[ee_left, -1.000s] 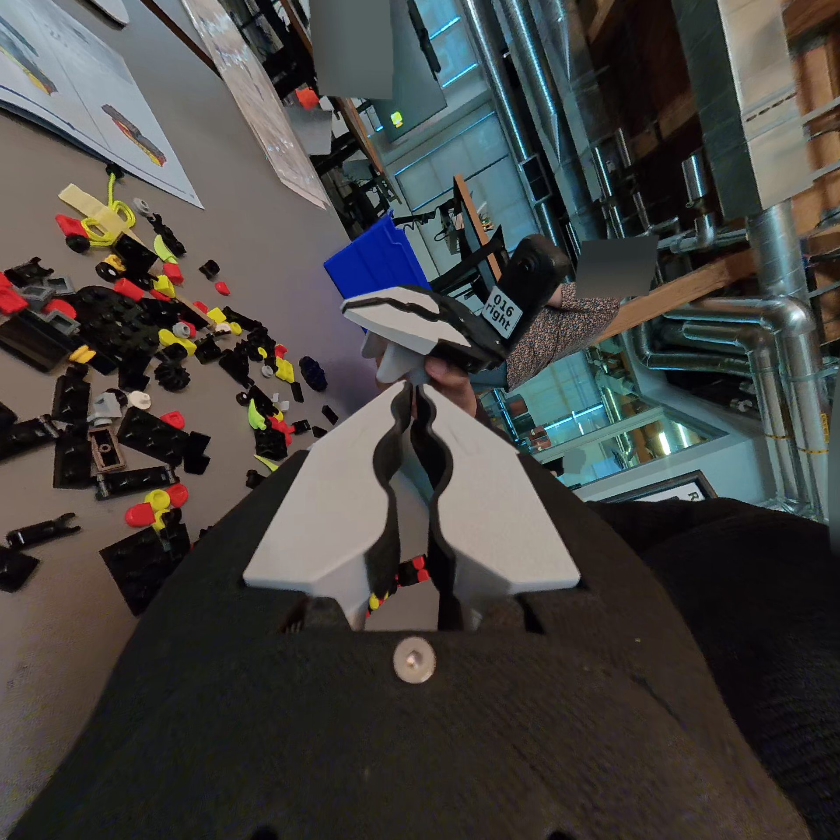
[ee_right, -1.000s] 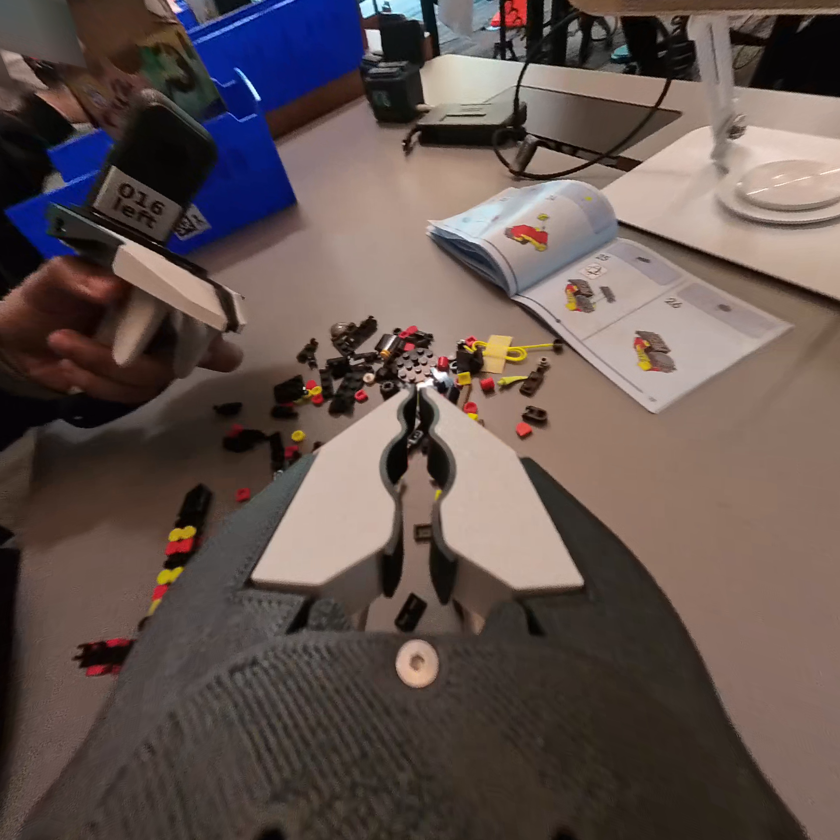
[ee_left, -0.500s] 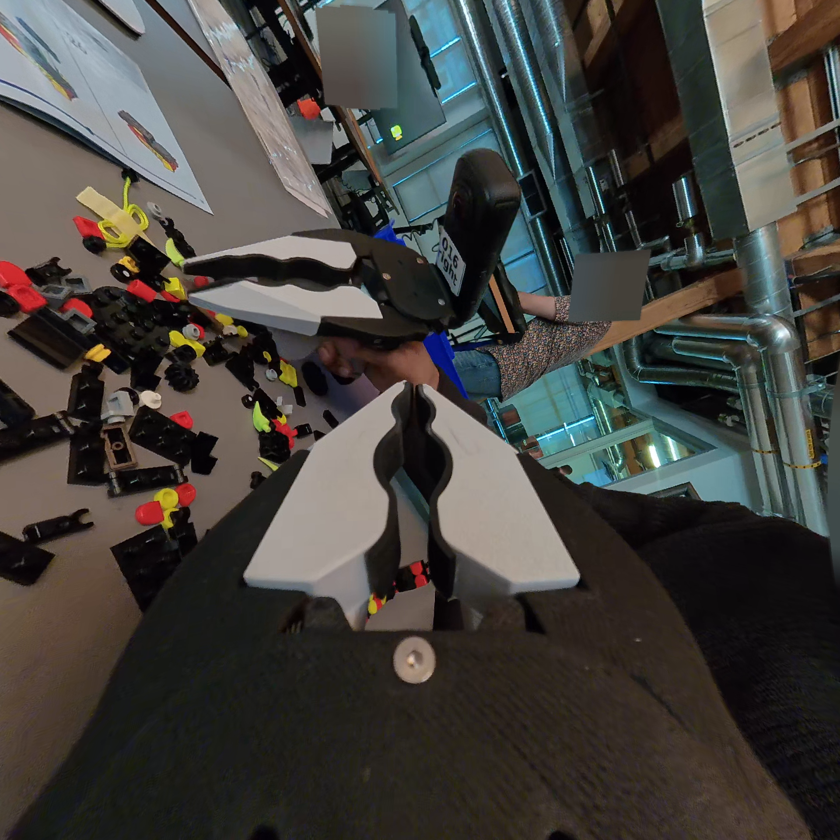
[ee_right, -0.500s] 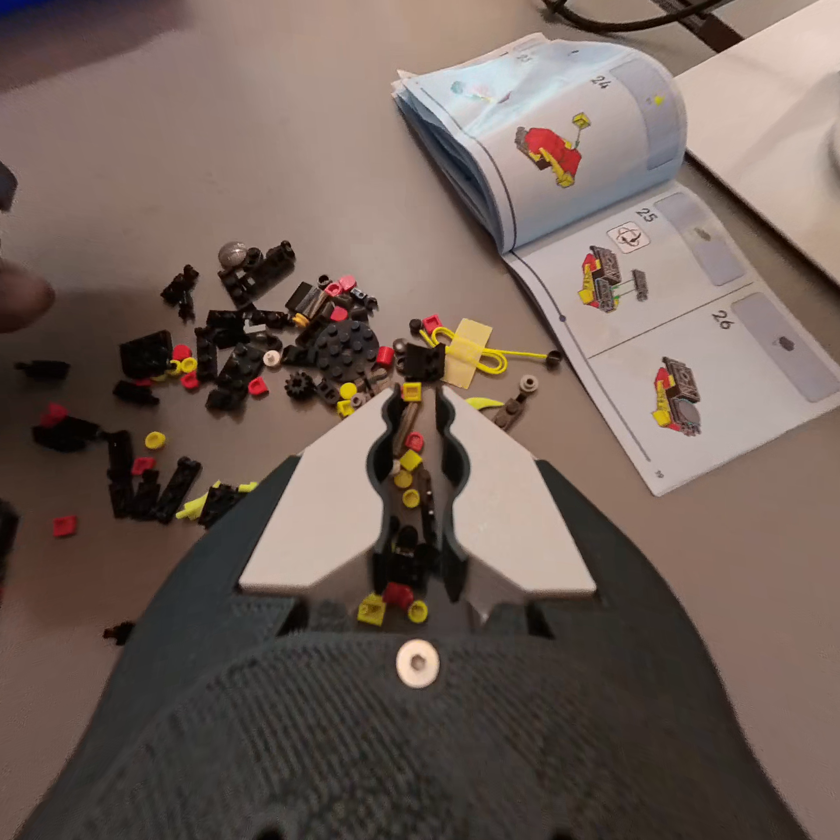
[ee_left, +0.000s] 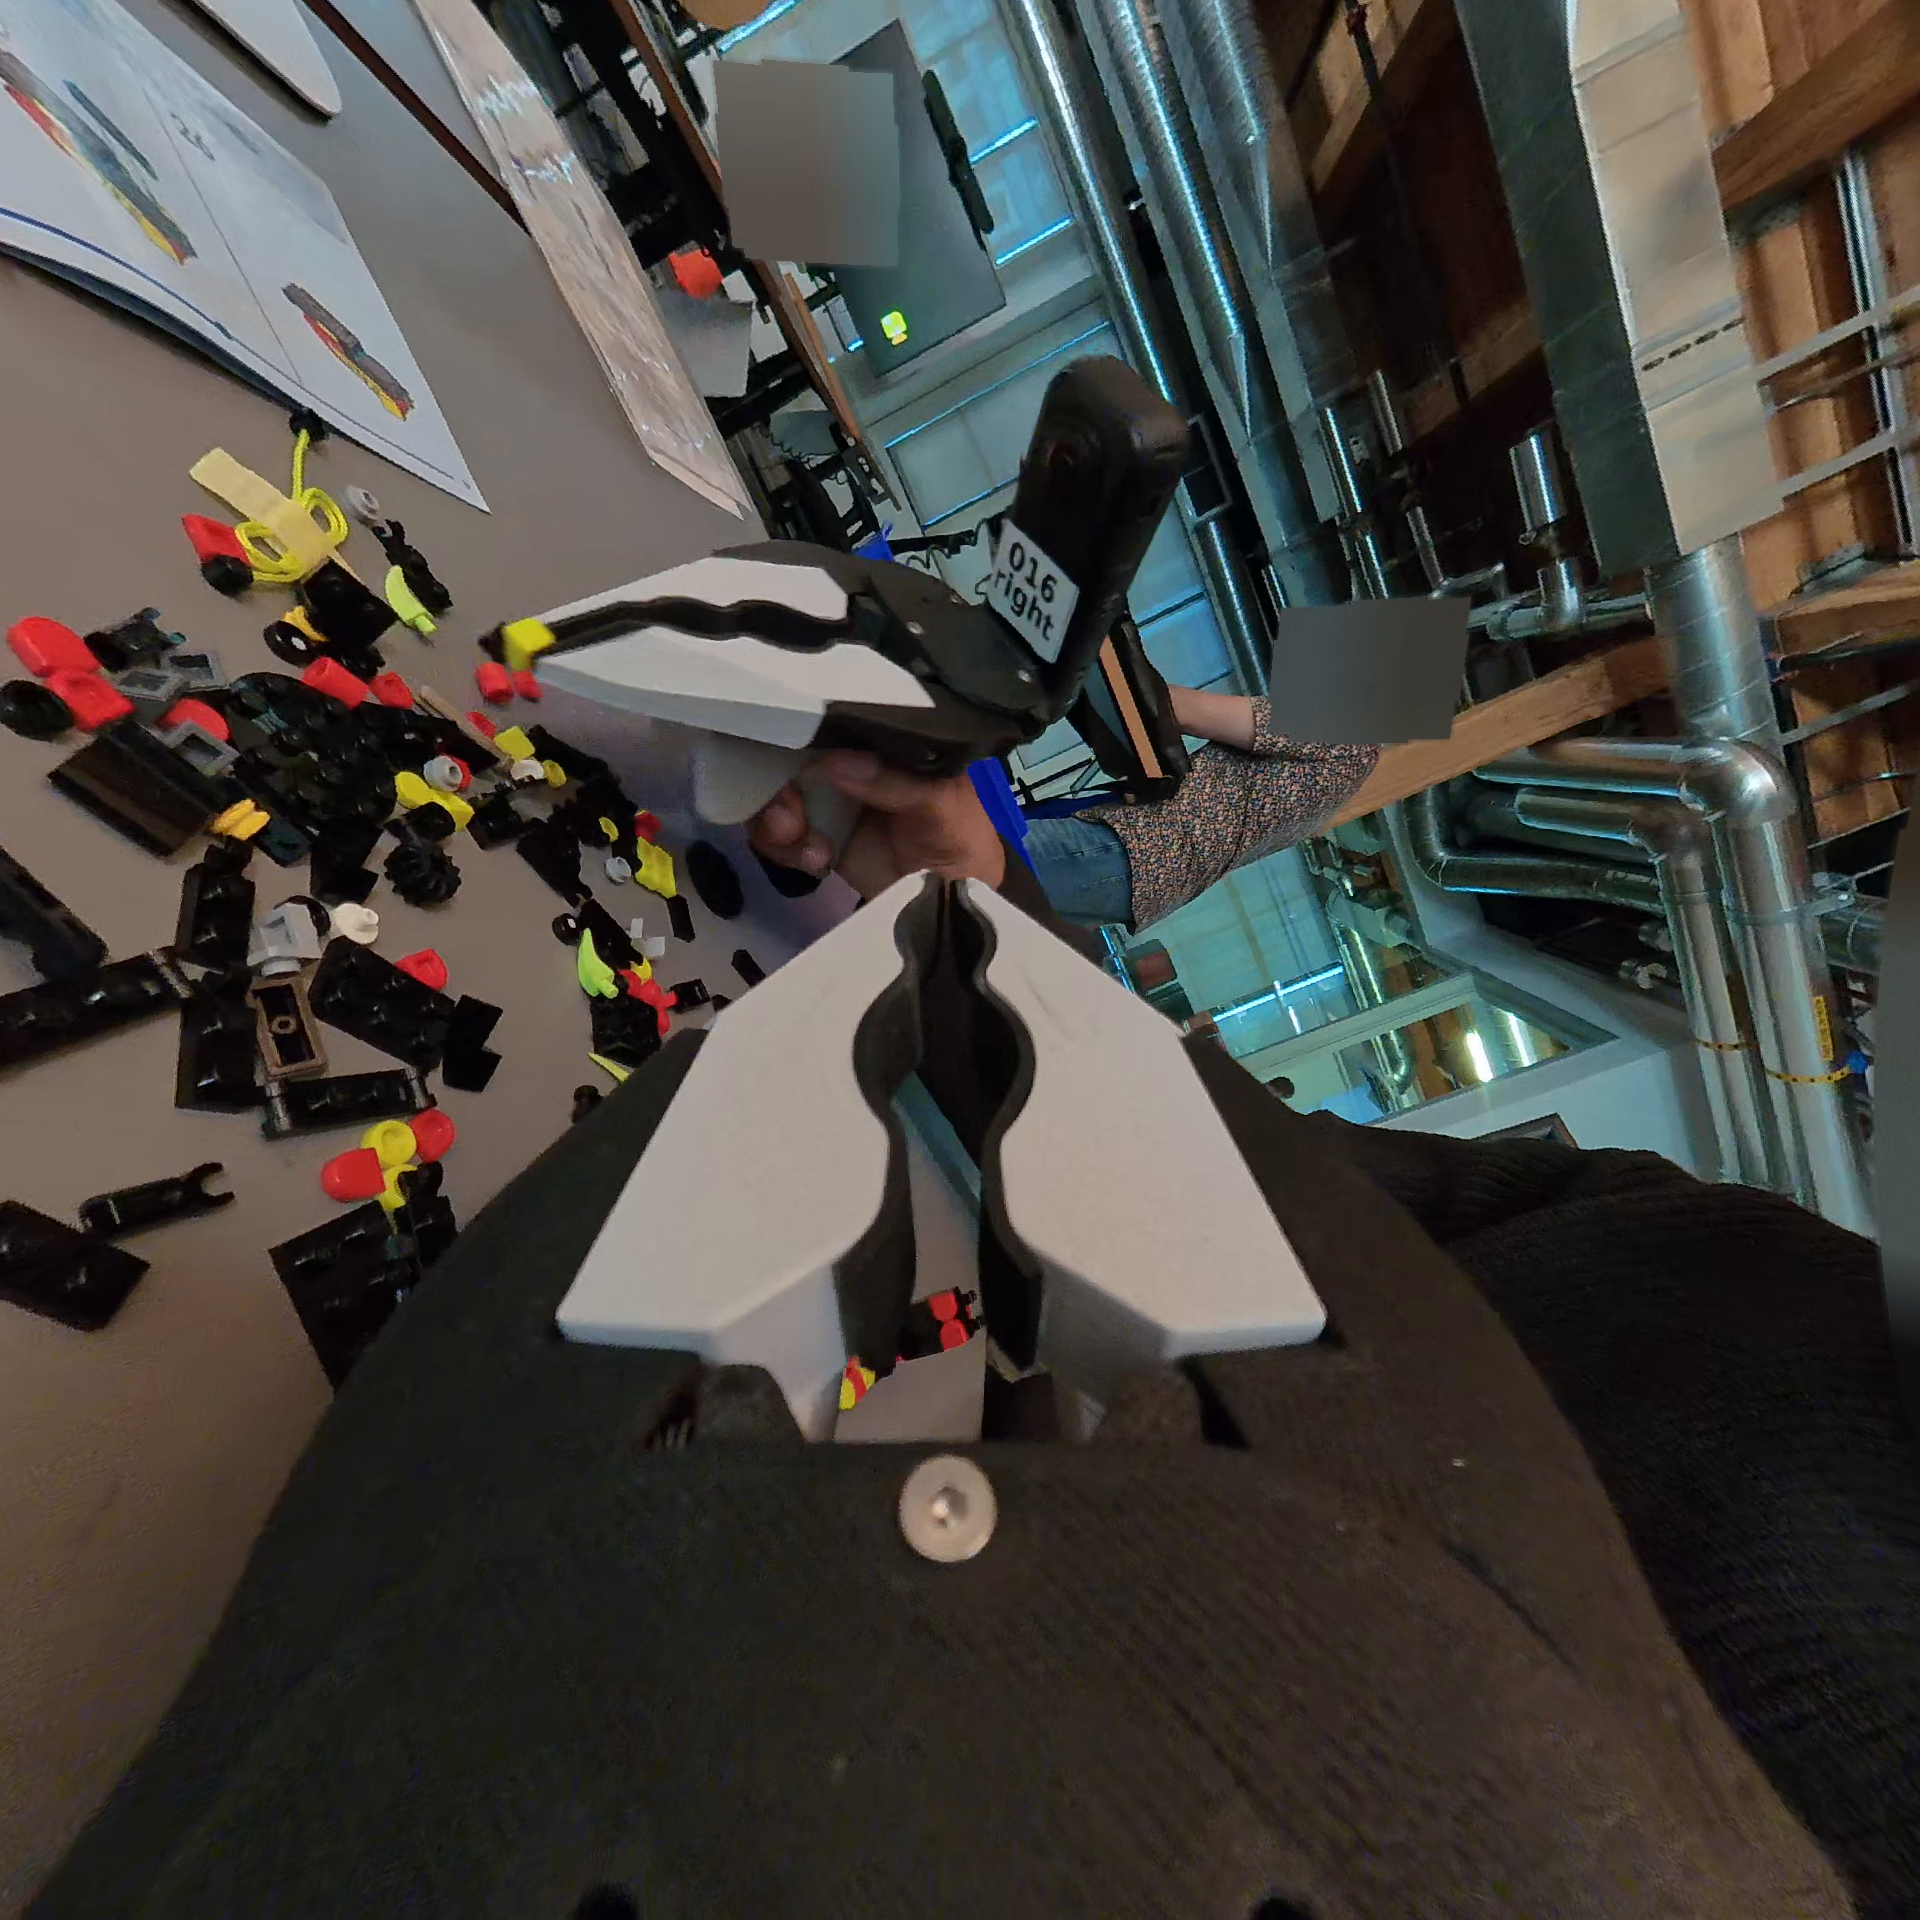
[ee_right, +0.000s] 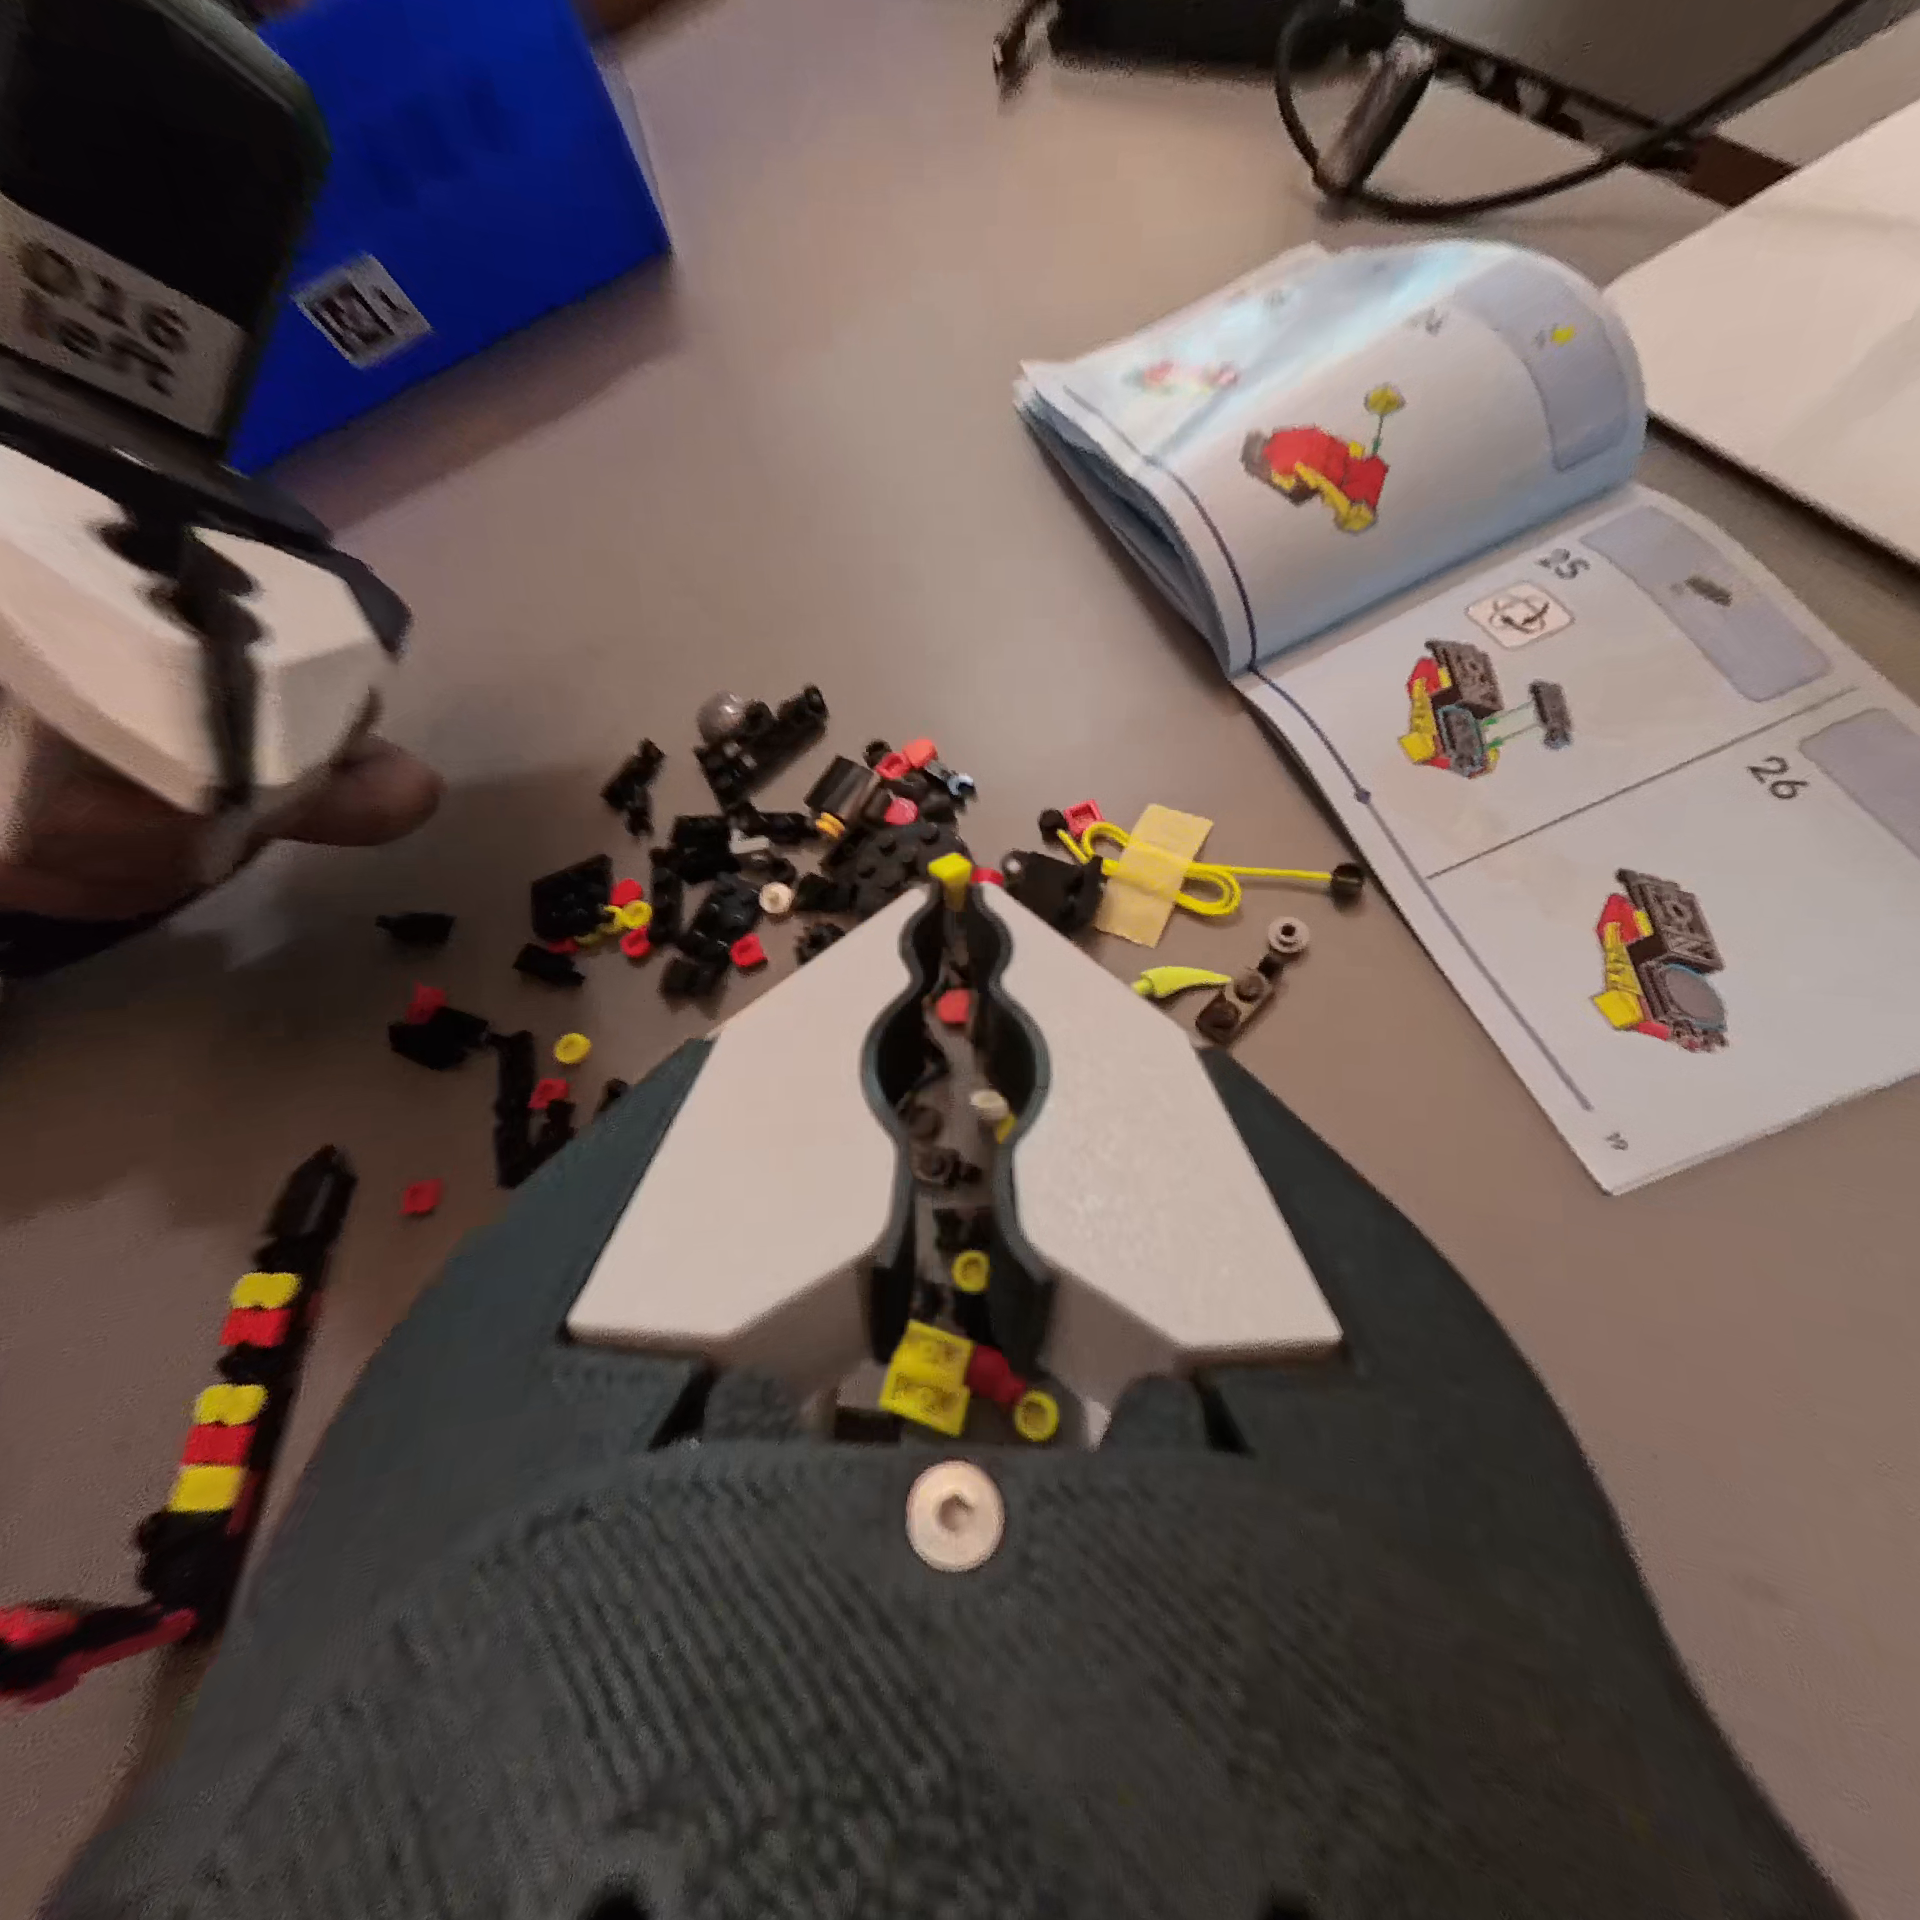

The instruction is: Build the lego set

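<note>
My right hand-held gripper [ee_right: 951,899] had its tips pinched on a tiny yellow piece [ee_right: 948,871], lifted above the loose lego pile [ee_right: 727,883] on the worktop [ee_right: 831,468]. Left hand-held gripper [ee_left: 940,899] was closed, empty. Such a thin grip; one twist probably pops it back into the pile.

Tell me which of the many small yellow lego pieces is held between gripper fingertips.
The small yellow lego piece pinched at the right gripper tips, also visible from the left wrist view. The other yellow pieces lie loose on the grey table.

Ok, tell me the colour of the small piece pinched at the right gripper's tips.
Yellow. The small piece shows best in the left wrist view, at the right gripper's tips.
</note>
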### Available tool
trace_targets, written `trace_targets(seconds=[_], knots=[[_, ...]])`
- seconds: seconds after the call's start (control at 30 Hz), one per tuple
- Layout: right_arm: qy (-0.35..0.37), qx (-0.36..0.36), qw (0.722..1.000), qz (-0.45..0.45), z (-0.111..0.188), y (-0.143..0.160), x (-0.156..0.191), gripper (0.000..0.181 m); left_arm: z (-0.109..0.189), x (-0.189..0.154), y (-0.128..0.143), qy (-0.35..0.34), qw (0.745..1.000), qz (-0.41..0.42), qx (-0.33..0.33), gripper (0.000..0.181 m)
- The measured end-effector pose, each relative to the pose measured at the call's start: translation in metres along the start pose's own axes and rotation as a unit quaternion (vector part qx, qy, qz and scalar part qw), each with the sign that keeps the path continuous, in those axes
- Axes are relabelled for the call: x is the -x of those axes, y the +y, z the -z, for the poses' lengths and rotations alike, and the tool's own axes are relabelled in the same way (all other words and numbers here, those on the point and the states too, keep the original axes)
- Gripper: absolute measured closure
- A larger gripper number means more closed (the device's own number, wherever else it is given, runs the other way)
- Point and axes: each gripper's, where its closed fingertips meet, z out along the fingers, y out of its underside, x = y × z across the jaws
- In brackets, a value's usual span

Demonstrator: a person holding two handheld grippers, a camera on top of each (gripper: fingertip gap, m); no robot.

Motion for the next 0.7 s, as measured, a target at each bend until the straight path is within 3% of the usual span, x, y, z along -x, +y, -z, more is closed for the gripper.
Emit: trace_targets(seconds=[0.1, 0.2, 0.27, 0.4, 0.57, 0.7], knots=[[-0.047, -0.043, 0.998, 0.003, 0.012, -0.014, 0.019, 0.180, 0.001, 0.001, -0.001, -0.009, 1.000, -0.013, 0.000, 0.181], [-0.053, -0.082, 0.993, 0.071, 0.030, -0.026, 0.046, 0.180, -0.001, -0.001, 0.002, -0.015, 0.999, -0.032, 0.008, 0.181], [-0.023, -0.105, 0.986, 0.129, 0.041, -0.036, 0.062, 0.180, -0.002, -0.002, 0.002, -0.013, 0.999, -0.029, 0.006, 0.180], [0.060, -0.140, 0.967, 0.204, 0.058, -0.048, 0.090, 0.180, -0.007, 0.000, 0.008, -0.017, 1.000, -0.005, 0.010, 0.157], [0.191, -0.130, 0.925, 0.301, 0.078, -0.031, 0.098, 0.181, -0.013, -0.015, 0.012, 0.029, 0.999, 0.010, 0.009, 0.151], [0.205, -0.107, 0.912, 0.339, 0.076, -0.019, 0.106, 0.181, -0.020, -0.022, 0.021, 0.030, 0.999, -0.032, 0.032, 0.146]])
